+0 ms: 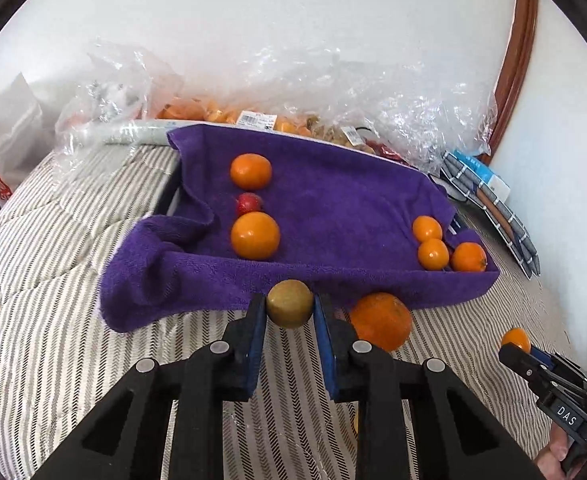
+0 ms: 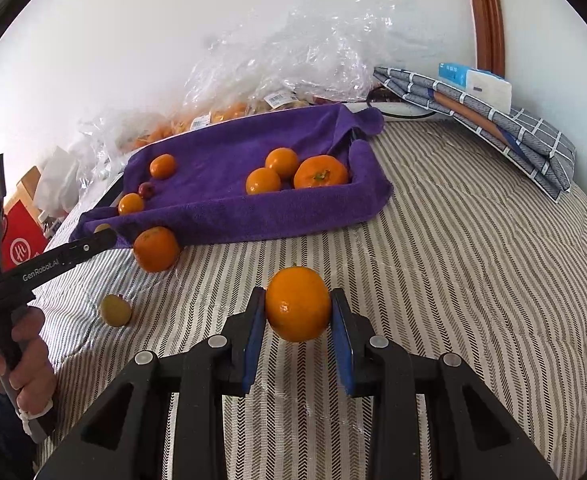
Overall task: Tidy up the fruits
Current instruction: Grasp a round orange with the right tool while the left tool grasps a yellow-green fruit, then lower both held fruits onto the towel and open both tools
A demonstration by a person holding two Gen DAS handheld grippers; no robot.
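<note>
Up close, in the left wrist view, the left gripper (image 1: 289, 306) had its blue-padded fingers (image 1: 258, 320) clamped on a small greenish-yellow fruit (image 1: 289, 303), held just in front of the near wall of the purple towel (image 1: 333, 200). That towel lined a shallow tray on a striped bed (image 1: 53, 280). On the towel's left side lay two oranges in a line, a far orange (image 1: 251, 171) and a near orange (image 1: 255, 235), with a small red fruit (image 1: 248, 203) between them. Three more oranges (image 1: 433, 254) clustered in the towel's right near corner. A big orange (image 1: 381, 321) rested on the bed against the towel's near wall, just right of the held fruit. Clear plastic bags (image 1: 333, 92) of fruit were heaped behind the towel. Far right of the towel, the right gripper (image 1: 515, 343) showed with an orange at its tip.

Next, in the right wrist view, the right gripper (image 2: 298, 305) had its fingers (image 2: 255, 328) pressed on a held orange (image 2: 298, 304), above the bed (image 2: 453, 280) and well in front of the towel (image 2: 229, 160). The left gripper (image 2: 103, 234) reached to the towel's left near corner, a hand (image 2: 29, 360) on its handle; its fingers' grip was hard to judge from here. Another greenish fruit (image 2: 115, 311) lay on the bed, near the towel's left front. A folded checked cloth (image 2: 493, 128) lay right of the towel.
</note>
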